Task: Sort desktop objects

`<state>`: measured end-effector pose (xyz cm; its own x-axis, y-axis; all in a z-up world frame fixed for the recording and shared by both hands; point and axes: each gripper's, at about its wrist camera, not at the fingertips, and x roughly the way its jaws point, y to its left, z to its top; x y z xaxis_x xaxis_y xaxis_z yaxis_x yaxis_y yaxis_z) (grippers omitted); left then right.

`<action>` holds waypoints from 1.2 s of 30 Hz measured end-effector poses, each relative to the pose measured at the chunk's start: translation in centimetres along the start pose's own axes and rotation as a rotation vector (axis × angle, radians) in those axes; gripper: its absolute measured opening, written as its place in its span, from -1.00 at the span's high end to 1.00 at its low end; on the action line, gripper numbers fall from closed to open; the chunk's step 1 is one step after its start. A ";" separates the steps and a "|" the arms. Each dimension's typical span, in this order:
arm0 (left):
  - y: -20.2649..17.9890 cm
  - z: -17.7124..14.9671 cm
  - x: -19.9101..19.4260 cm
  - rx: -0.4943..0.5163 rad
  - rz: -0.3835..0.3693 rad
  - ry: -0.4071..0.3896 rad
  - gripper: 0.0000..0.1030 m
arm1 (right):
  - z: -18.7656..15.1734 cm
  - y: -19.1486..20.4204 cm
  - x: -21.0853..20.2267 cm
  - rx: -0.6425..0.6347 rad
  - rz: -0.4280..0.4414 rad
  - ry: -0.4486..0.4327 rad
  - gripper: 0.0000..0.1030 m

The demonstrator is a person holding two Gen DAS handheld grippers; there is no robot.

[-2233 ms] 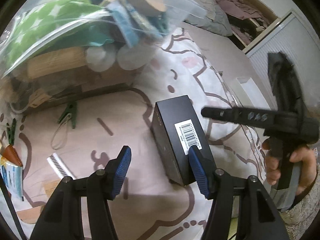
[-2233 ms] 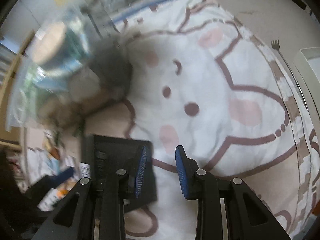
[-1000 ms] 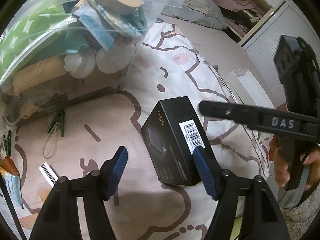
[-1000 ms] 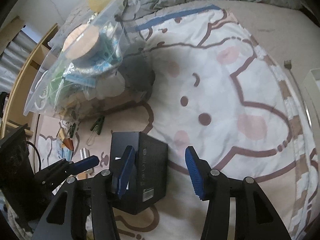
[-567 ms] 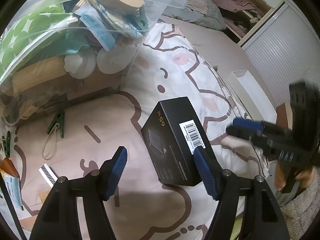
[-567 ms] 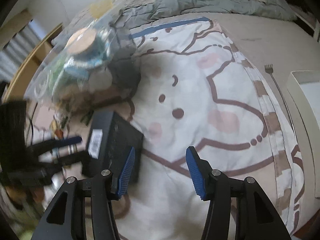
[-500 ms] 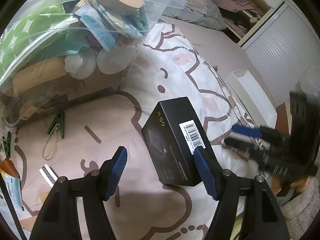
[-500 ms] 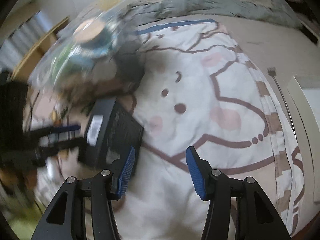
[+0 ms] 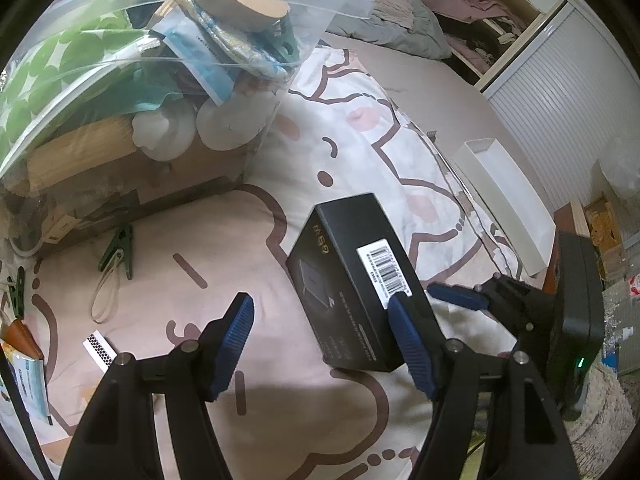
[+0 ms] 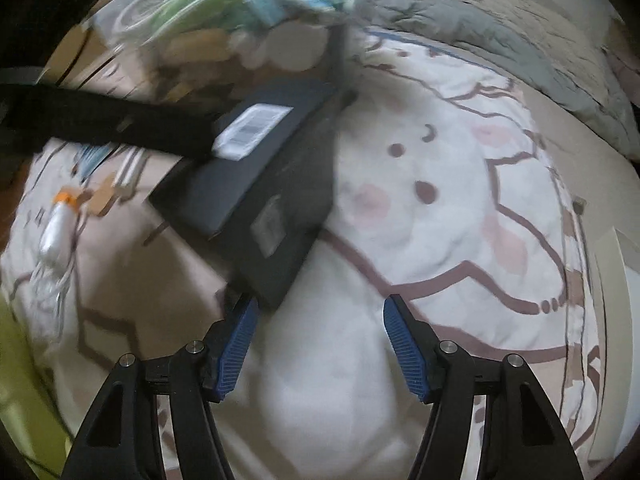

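- The black box (image 9: pixel 352 280) lies tilted on the cartoon-print bedspread (image 9: pixel 240 240), near the filled clear plastic bag (image 9: pixel 140 60).
- The left gripper (image 9: pixel 324 344) hovers with jaws apart; its right pad overlaps the box's near corner, and contact cannot be told.
- The right gripper (image 10: pixel 320 344) has its jaws opening, with only bedspread between them; the box sits just beyond its left pad.

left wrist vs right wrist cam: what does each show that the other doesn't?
Left wrist only: green clip with a loop, white tray, shuttered cabinet, and the right gripper beside the box, jaws opening with nothing between them.

Right wrist only: an orange-capped white item left of the box; the view is motion-blurred.

Both: black box with barcode label, filled clear bag, cartoon-print bedspread, grey quilt. The left gripper is open, empty.
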<state>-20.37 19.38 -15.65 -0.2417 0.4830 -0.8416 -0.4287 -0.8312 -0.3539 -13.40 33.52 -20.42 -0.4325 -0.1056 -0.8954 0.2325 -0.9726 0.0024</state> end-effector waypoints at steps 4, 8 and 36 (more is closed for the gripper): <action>0.5 0.3 0.1 -0.014 0.007 -0.007 -0.38 | 0.5 -1.2 0.1 0.064 -0.022 -0.023 -0.27; 0.8 0.6 0.2 -0.042 0.010 -0.011 -0.38 | 1.1 -1.5 0.4 0.084 -0.050 -0.032 -0.27; 0.5 1.3 1.2 -0.041 -0.024 -0.005 -0.55 | -0.1 2.5 6.0 -0.064 0.003 -0.059 -1.00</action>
<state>-22.02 19.87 -16.35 -0.2356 0.5044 -0.8307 -0.3986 -0.8297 -0.3908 -15.32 30.45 -25.89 -0.4815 -0.1225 -0.8678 0.2886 -0.9571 -0.0250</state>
